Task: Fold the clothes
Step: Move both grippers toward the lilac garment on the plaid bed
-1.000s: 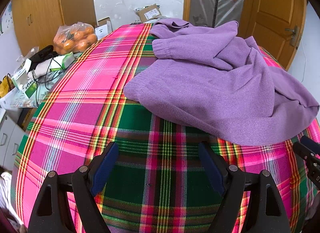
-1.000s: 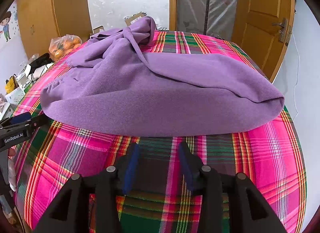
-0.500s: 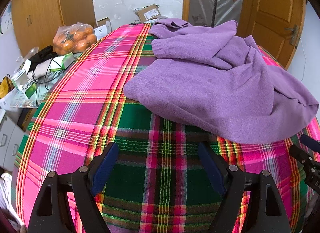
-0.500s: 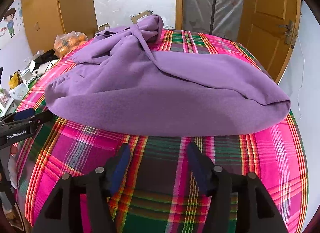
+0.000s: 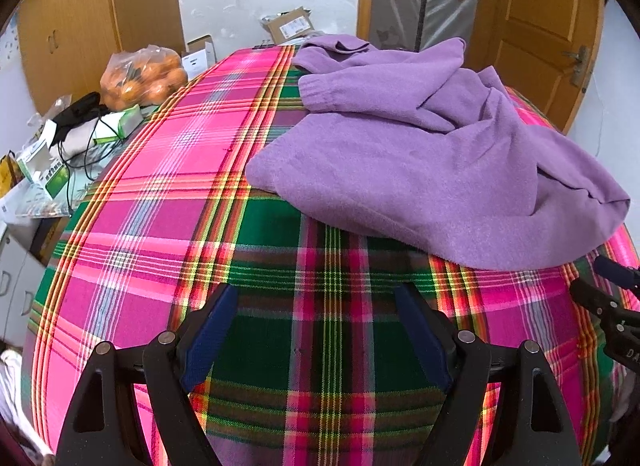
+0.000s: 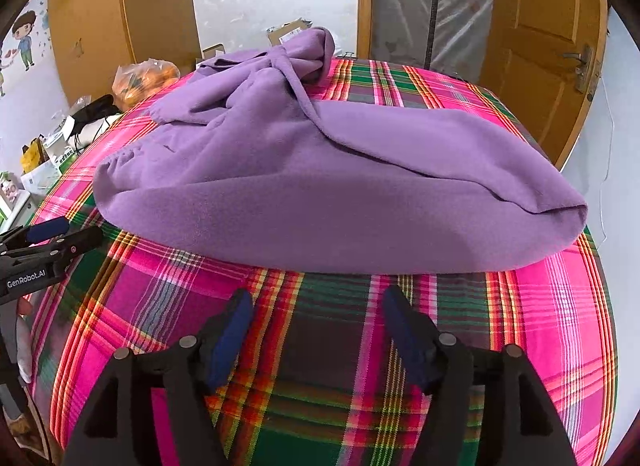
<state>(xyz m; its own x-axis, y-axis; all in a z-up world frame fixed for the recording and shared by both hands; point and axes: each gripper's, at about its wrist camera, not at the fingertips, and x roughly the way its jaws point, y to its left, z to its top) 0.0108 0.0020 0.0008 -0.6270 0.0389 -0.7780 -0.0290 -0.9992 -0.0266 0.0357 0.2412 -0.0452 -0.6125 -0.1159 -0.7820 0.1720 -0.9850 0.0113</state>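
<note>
My right view alone shows the purple sweater's (image 6: 320,185) far side; bag of oranges (image 5: 144,79) beyond; left gripper (image 5: 316,330) wide, empty — right gripper (image 6: 316,330) opening, empty.

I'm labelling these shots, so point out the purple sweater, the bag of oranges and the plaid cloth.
purple sweater (image 6: 340,193): right wrist view, broad front panel.
bag of oranges (image 5: 144,79): left wrist view, middle of the bag.
plaid cloth (image 5: 168,169): left wrist view, bare pink stretch.

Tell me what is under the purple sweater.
The sweater lies on a plaid cloth, which shows all around it. The cloth under the sweater is covered, so anything beneath it cannot be seen.
</note>
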